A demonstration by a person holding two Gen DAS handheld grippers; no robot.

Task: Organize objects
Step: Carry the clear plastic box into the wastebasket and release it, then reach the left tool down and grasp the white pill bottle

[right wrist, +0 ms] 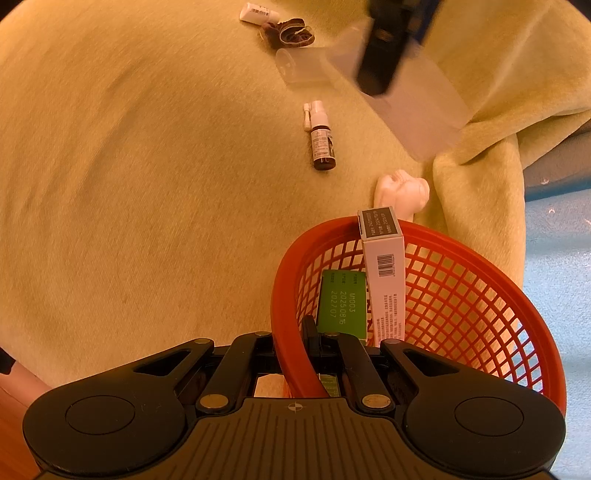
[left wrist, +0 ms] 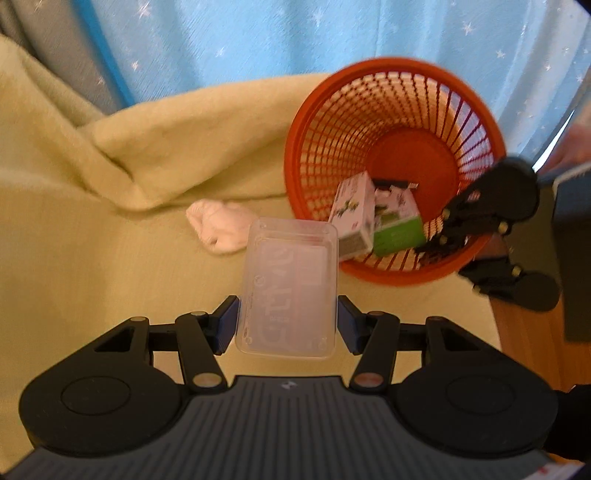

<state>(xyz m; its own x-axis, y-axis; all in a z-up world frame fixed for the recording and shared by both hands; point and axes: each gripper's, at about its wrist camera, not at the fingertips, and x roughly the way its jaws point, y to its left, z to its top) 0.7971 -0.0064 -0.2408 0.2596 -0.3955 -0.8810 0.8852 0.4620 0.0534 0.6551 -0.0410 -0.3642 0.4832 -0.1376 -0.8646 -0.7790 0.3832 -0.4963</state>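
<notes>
The left tool (left wrist: 287,320) is closed on a clear plastic box (left wrist: 290,286), its blue pads (left wrist: 228,324) pressed against the box's two long sides, and the box appears held clear of the yellow-green blanket (left wrist: 110,240) below. Just beyond the box's far left corner lies a small crumpled white cloth (left wrist: 218,227) on the blanket. To the far right of the box stands the orange mesh basket (left wrist: 391,107), tipped toward the camera, with a white carton (left wrist: 352,212) and a green carton (left wrist: 397,230) leaning against its near wall. Behind it hangs a blue curtain with white stars (left wrist: 258,40).

The right tool (right wrist: 293,347) grips the basket's rim (right wrist: 291,295), one jaw outside the rim and one inside, clamped across the orange band. Inside the basket, right by the tool, the green carton stands on end with the white carton next to it on the right (its grey end flap pokes above the far rim). Beyond the rim the white cloth touches the basket's far side. Farther out on the blanket lies a small dark spray bottle (right wrist: 321,142) on its side, and farther still a clear cup-like lid (right wrist: 299,66), a brown crumpled wrapper (right wrist: 291,33) and a small white tube (right wrist: 258,13). The left tool with its clear box appears blurred at the far right.
</notes>
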